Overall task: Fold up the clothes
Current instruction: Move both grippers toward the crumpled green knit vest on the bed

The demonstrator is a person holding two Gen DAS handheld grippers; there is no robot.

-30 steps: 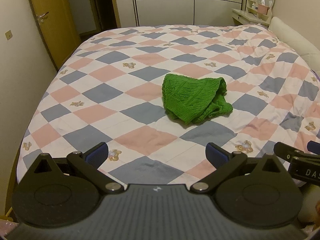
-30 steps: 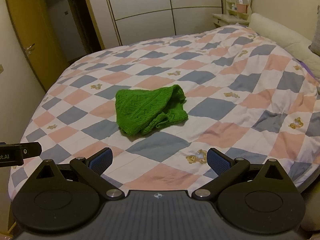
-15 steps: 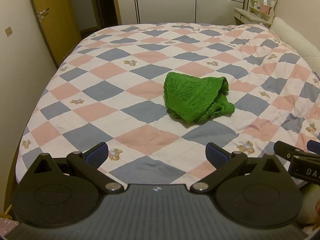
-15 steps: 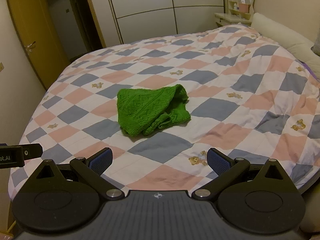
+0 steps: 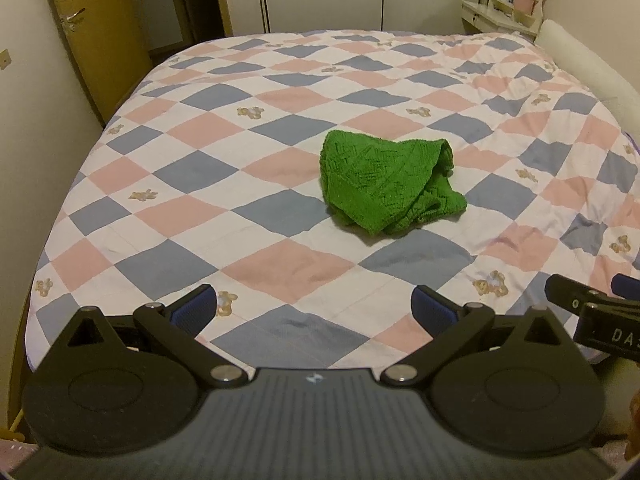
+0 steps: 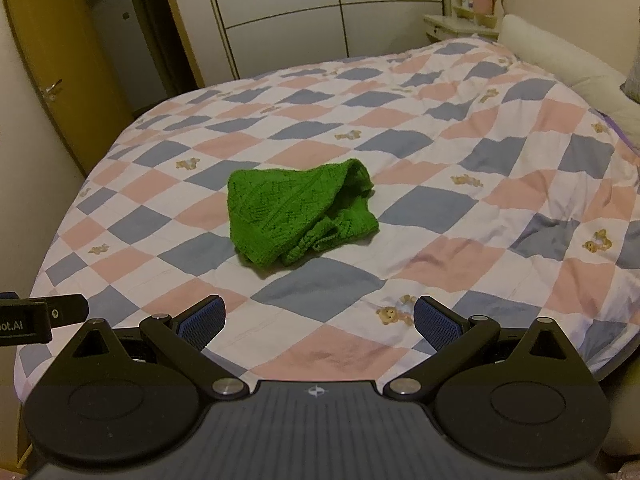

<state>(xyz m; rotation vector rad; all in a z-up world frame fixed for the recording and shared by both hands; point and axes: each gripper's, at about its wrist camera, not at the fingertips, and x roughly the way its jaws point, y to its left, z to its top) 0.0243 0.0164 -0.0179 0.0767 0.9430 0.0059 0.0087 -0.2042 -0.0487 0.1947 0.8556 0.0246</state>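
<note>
Your left gripper (image 5: 314,307): jaws spread wide, nothing held, hovering over near edge of bed (image 5: 160,152). Your right gripper (image 6: 318,314): same, wide apart, empty, just beside left one. Green knit garment (image 5: 384,186) lies crumpled near middle of bed, well apart from both grippers, untouched.

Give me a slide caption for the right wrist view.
Open right gripper poised above a checked pink, blue and white quilt, facing a crumpled green knitted garment not yet touched.
</note>
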